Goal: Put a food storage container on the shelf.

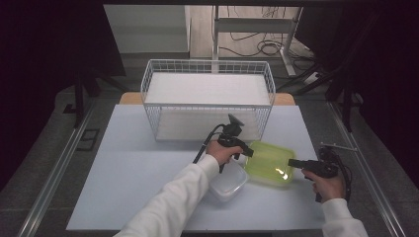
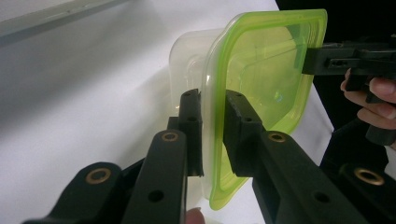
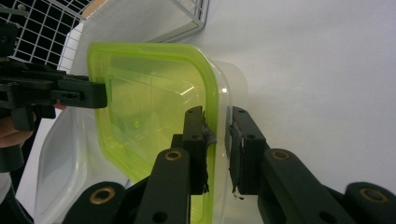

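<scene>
At the near right of the counter (image 1: 123, 173), a clear plastic container (image 1: 228, 184) sits beside a translucent green lid (image 1: 269, 163) that is lifted off the surface. The left tool (image 1: 242, 148) is clamped on the lid's left edge and the right tool (image 1: 294, 163) on its right edge. Farther back stands a white wire basket (image 1: 207, 98).

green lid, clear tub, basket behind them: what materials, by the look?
Green lid: translucent, glossy plastic by the look; light passes through and it glints. Clear tub: likely frosted, see-through plastic. Basket: white wire grid, probably coated metal.
</scene>
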The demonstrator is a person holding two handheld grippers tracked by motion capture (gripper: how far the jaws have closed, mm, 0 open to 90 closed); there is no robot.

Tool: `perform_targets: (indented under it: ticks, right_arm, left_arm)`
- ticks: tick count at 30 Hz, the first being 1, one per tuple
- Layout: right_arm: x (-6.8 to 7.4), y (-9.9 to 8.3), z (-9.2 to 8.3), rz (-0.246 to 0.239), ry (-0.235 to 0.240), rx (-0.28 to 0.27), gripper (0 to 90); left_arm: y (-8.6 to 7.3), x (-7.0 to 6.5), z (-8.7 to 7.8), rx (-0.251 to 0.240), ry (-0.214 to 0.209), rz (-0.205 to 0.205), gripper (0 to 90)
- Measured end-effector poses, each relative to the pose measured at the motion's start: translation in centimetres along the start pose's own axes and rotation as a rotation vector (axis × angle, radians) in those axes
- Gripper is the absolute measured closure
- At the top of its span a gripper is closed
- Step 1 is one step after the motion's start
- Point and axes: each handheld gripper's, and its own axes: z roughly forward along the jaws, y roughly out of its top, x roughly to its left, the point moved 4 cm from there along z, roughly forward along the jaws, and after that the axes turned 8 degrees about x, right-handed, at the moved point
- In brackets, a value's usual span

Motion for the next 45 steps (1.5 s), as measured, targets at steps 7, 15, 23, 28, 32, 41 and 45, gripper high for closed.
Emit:
perform_targets:
  ticks: [7,15,23,28,32,41,45]
  right_arm:
    - [0.2,0.1,-0.4,-0.006,0.002,-0.021,77.7]
    - [1.0,0.5,-1.2,-0.044,-0.004,-0.059,77.7]
    - [2.4,0.8,-2.2,-0.099,0.002,-0.093,77.8]
    - [3.4,1.0,-2.7,-0.134,0.004,-0.117,77.9]
    - [4.3,1.1,-3.1,-0.159,0.013,-0.136,78.0]
    - [6.9,1.3,-3.5,-0.225,0.033,-0.171,78.3]
    - [8.3,1.4,-3.7,-0.252,0.045,-0.178,78.2]
  left_arm:
    - [0.1,-0.2,-0.2,-0.026,-0.009,0.012,79.4]
    - [0.1,-0.9,-1.2,-0.079,-0.016,0.041,79.4]
    - [-0.2,-1.7,-2.9,-0.124,-0.013,0.093,79.3]
    - [-0.3,-2.1,-4.0,-0.151,-0.013,0.123,79.2]
    - [-0.5,-2.4,-5.0,-0.176,-0.015,0.145,79.1]
    - [-1.6,-3.0,-7.9,-0.228,0.001,0.187,79.1]
    - [-2.1,-3.2,-9.3,-0.246,0.011,0.202,79.0]
